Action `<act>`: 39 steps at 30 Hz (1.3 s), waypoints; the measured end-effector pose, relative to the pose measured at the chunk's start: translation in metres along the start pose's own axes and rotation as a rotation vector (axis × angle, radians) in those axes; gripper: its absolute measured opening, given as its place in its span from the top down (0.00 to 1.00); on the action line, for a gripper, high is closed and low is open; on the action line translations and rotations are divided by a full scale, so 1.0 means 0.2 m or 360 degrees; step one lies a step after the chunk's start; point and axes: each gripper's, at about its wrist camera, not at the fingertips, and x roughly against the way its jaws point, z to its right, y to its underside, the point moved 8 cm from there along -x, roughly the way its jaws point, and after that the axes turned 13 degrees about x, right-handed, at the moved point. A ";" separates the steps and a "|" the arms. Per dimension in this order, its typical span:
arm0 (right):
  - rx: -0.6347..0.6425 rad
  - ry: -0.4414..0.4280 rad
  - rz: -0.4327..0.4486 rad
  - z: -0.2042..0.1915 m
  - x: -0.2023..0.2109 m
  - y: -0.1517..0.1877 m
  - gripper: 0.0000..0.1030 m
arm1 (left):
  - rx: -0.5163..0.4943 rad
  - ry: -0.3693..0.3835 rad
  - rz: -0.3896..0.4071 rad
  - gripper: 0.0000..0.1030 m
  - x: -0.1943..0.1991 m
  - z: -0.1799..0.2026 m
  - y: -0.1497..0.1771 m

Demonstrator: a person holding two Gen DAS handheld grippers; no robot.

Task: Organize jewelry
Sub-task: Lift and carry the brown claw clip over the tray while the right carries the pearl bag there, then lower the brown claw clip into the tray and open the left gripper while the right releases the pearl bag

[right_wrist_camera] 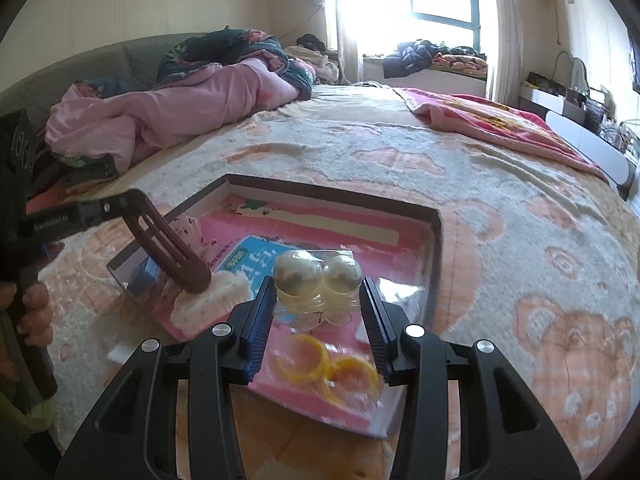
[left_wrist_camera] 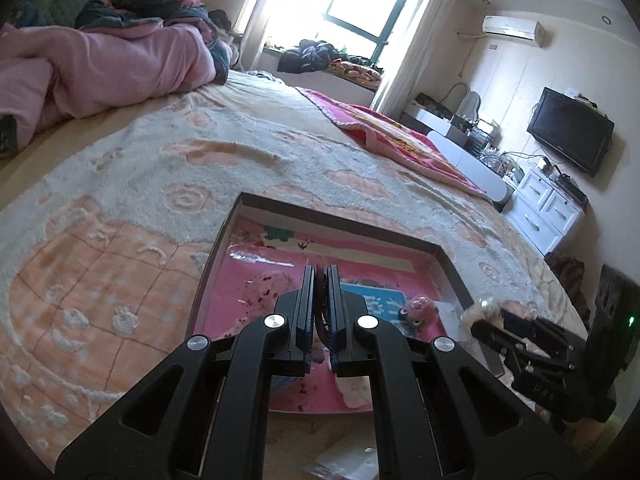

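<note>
A shallow box [right_wrist_camera: 434,240] with a pink printed bottom lies on the bed; it also shows in the left wrist view [left_wrist_camera: 452,268]. My left gripper [left_wrist_camera: 320,280] is shut on a brown hair clip [right_wrist_camera: 168,248], whose tip hangs over a white frilly hair piece [right_wrist_camera: 212,300] in the box. My right gripper [right_wrist_camera: 318,300] holds a clear packet with two large pearl balls [right_wrist_camera: 318,274] between its fingers, above the box. A packet of yellow rings [right_wrist_camera: 328,364] lies in the box below. A pink ornament [left_wrist_camera: 418,310] lies in the box.
The bed has a peach and cream bear-pattern blanket [right_wrist_camera: 520,240]. A pink quilt [right_wrist_camera: 180,116] is piled at the head, a pink-red blanket [right_wrist_camera: 492,124] at the far right. A TV [left_wrist_camera: 570,136] and white drawers [left_wrist_camera: 548,208] stand along the wall.
</note>
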 end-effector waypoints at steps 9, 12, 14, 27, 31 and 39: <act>0.0026 -0.0051 -0.0072 -0.02 -0.11 0.02 0.60 | 0.0061 -0.0012 -0.0024 0.97 -0.05 -0.08 0.00; 0.0027 -0.0056 -0.0116 -0.03 -0.13 0.05 0.60 | 0.0132 0.0022 -0.0051 0.97 -0.06 -0.12 -0.01; 0.0024 -0.0067 -0.0148 -0.03 -0.15 0.08 0.60 | 0.0171 0.0038 -0.0070 0.96 -0.07 -0.14 -0.01; -0.0015 -0.0091 -0.0254 -0.04 -0.20 0.17 0.60 | 0.0173 -0.0080 -0.0118 0.93 -0.11 -0.24 0.03; -0.0040 -0.0116 -0.0245 -0.04 -0.19 0.17 0.59 | 0.0160 -0.0091 -0.0121 0.92 -0.11 -0.24 0.03; -0.0085 -0.0119 -0.0178 -0.02 -0.12 0.15 0.42 | 0.0125 -0.0115 -0.0110 0.91 -0.10 -0.22 0.05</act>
